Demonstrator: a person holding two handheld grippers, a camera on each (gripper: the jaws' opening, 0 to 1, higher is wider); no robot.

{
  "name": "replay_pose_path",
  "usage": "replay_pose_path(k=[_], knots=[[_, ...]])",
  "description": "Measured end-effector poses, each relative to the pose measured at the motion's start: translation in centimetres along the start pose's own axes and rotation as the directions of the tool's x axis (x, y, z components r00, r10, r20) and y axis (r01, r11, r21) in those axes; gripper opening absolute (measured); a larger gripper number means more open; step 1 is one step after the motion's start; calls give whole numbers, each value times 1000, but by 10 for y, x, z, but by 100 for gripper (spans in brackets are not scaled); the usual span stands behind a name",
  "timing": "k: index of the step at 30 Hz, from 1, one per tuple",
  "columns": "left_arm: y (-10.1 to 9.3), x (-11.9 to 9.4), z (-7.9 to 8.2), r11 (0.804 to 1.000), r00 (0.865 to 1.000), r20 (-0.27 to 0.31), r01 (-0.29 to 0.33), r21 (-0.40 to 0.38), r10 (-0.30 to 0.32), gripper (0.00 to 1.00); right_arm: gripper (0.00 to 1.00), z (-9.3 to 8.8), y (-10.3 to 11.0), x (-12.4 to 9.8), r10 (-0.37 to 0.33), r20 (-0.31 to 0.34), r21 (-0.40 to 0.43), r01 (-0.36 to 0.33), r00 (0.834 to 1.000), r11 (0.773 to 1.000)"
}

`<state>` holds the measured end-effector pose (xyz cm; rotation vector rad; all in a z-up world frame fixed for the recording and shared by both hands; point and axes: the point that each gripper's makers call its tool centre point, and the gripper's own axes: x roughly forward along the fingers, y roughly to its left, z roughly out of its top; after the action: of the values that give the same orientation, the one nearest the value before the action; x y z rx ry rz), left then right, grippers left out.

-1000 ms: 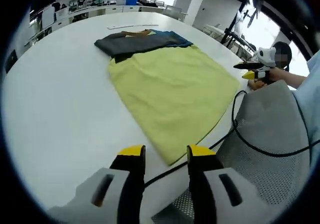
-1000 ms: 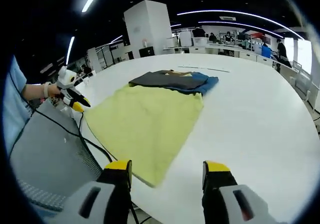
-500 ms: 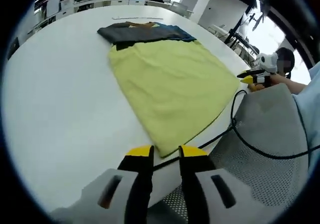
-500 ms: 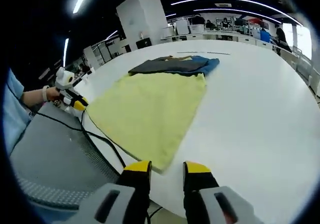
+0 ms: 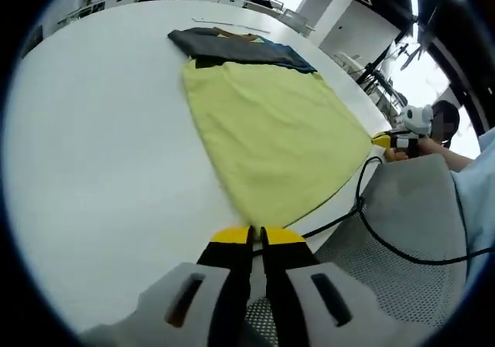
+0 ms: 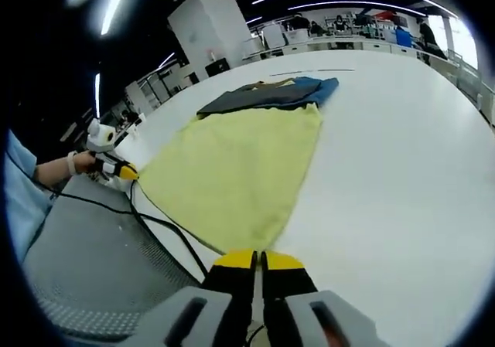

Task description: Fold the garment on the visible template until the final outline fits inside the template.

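Observation:
A yellow garment [image 5: 271, 130] lies spread flat on the white table [image 5: 93, 130]. At the bottom of the left gripper view my left gripper [image 5: 256, 236] has its jaws pressed together on the garment's near corner. My right gripper [image 5: 389, 139] meets the neighbouring corner at the table edge, with a hand behind it. In the right gripper view the yellow garment [image 6: 232, 165] runs away from my right gripper [image 6: 259, 257], whose jaws are closed on its near corner. The left gripper [image 6: 120, 171] holds the corner on the left.
Folded dark grey and blue clothes [image 5: 236, 47] lie at the garment's far end, seen too as a folded pile [image 6: 271, 96]. A grey mesh chair [image 5: 402, 216] and a black cable [image 5: 348, 208] sit below the table edge. Desks and people stand far back.
Both grippers went from open above the table edge to shut, each closing on a near corner of the yellow garment. The garment itself lies as before.

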<state>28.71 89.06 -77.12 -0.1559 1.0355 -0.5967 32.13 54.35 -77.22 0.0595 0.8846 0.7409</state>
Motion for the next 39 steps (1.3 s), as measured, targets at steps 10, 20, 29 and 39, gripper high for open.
replay_pose_path(k=[10,20,29,39], knots=[[-6,-19,23,999,997,78,13,-31,-10,0,0,34,11,-22,76,93,99,-86,993,991],[-24,-53,51,995,983,184,45,-88,-28,0,0,51,31,-50,134,151,111,-152,979,982],[-45,-74,40,989,981,186,84,-124,-60,0,0,43,48,-70,168,135,122,-184,977,975],[-65,-88,25,976,974,203,139,-168,-104,0,0,34,60,-90,184,109,143,-199,977,970]])
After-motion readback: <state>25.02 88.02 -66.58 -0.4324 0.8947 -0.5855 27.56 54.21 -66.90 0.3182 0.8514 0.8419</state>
